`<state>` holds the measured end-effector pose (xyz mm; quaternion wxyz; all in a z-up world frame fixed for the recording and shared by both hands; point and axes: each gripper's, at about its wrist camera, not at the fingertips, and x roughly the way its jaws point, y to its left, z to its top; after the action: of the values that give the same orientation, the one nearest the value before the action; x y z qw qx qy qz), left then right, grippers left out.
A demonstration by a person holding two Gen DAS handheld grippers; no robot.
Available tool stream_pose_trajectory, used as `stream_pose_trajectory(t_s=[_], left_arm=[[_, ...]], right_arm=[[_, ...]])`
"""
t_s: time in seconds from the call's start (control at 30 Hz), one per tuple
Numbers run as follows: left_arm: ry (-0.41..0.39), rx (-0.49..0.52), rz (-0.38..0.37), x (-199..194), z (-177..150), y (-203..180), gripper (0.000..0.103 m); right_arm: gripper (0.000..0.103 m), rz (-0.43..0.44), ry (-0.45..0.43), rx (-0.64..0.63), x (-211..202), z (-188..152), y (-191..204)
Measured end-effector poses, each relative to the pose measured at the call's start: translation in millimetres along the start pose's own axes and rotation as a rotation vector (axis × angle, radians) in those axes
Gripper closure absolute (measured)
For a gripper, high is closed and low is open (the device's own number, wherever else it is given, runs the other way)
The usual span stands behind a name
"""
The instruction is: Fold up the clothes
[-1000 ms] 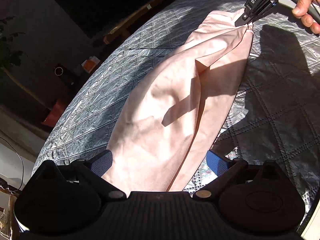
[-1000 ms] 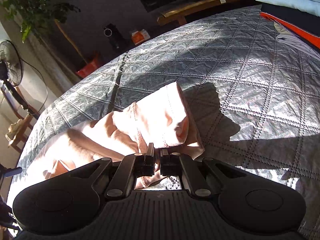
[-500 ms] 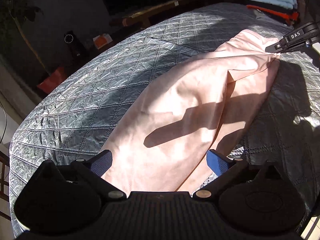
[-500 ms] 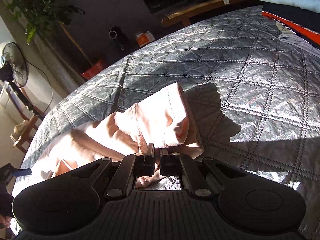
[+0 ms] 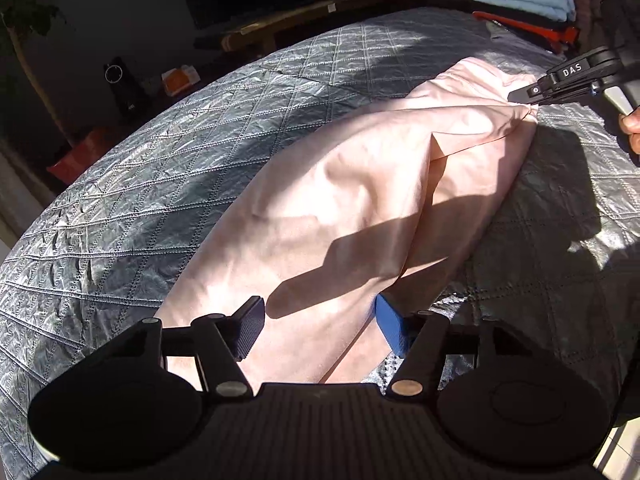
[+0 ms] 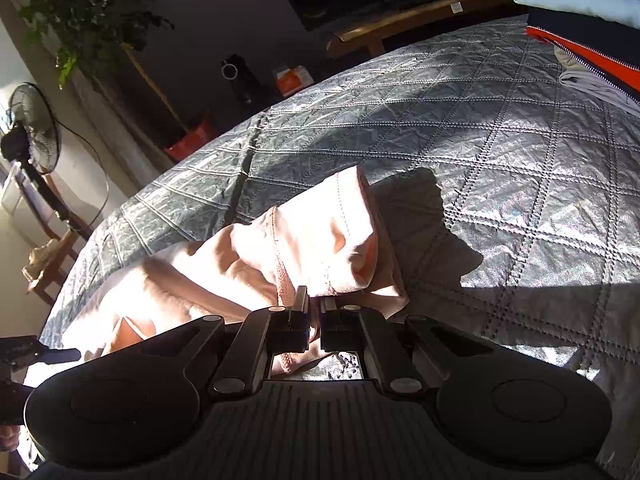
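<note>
A pale pink garment point(image 5: 360, 200) lies stretched along the grey quilted bed cover point(image 5: 160, 168). My left gripper point(image 5: 318, 326) is open, its blue-padded fingers straddling the garment's near end just above the cloth. My right gripper point(image 6: 315, 300) is shut on the garment's hemmed far end point(image 6: 320, 240); it also shows in the left wrist view point(image 5: 524, 96), pinching the bunched cloth. The left gripper shows dimly at the left edge of the right wrist view point(image 6: 40, 356).
A stack of folded clothes point(image 5: 524, 4), light blue over black and orange, sits at the bed's far right corner, also in the right wrist view point(image 6: 580, 8). A fan point(image 6: 32, 132), plant point(image 6: 88, 12) and wooden bench point(image 6: 400, 20) stand beyond the bed.
My left gripper's fingers have narrowed around the garment's near end, and its view swung right. The right gripper keeps its hold on the far end.
</note>
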<state>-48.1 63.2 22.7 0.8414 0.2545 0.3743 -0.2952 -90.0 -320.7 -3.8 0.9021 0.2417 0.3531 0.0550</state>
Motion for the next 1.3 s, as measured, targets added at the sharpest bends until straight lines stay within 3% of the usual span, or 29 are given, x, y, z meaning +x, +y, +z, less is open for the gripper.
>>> stream_pose_trajectory(t_s=[0.07,0.13,0.27,0.57,0.93,1.1,1.2,1.3], left_arm=[[0.003,0.004,-0.028,-0.8,0.2,-1.1,0.071],[0.006,0.020,-0.031,-0.8,0.1,-4.4,0.083],[0.006,0.034,-0.021,-1.0,-0.6,-8.0,0.099],[-0.031,0.095,0.035,-25.3,-4.1,-9.7,0.102],[-0.007,0.104,0.054,-38.8,-5.3,-8.3,0.102],[0.040,0.111,0.049,-43.9,-12.9,-9.4,0.102],[0.053,0.055,0.050,-51.8,-14.7,-2.7,0.102],[0.035,-0.092,0.101,-64.6,-8.6,18.6,0.102]], right_arm=[[0.099,0.001,-0.001,-0.001,-0.2,-0.4,-0.4],[0.099,0.002,-0.003,0.002,-0.4,-0.6,-0.9],[0.099,-0.003,-0.007,-0.001,-0.8,-1.4,1.1],[0.099,0.001,0.006,0.001,0.0,1.4,-0.8],[0.099,0.020,0.014,0.031,2.3,3.9,-5.5],[0.099,0.033,0.015,0.039,2.5,4.3,-8.4],[0.099,0.041,0.013,0.049,2.3,3.8,-10.3],[0.099,0.043,0.009,0.046,2.7,3.2,-10.5]])
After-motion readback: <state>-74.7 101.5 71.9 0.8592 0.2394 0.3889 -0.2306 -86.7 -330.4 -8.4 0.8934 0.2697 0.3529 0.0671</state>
